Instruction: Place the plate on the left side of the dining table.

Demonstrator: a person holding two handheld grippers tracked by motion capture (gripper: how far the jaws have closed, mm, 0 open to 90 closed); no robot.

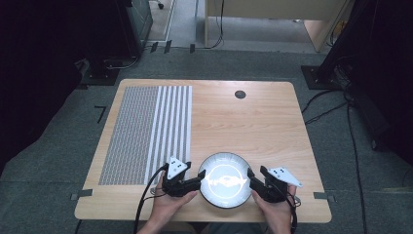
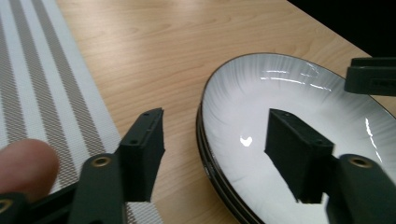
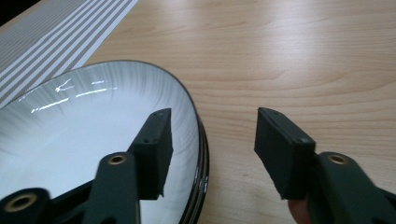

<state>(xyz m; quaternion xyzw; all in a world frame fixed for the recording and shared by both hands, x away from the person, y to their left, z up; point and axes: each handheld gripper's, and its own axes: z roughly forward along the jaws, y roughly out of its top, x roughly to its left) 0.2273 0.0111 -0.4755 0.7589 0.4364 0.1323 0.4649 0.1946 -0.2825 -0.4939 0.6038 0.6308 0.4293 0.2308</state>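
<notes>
Black left claw (image 2: 210, 154) agape | round glossy white plate (image 2: 299, 121) | wood-grain table (image 2: 187, 56)

Spread fingers (image 3: 280, 149) astride white plate (image 3: 84, 121) rim

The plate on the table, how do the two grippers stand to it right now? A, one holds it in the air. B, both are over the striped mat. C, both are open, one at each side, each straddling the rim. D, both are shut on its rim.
C: the left gripper and the right gripper each have open jaws straddling the rim of the plate, which rests on the table.
</notes>
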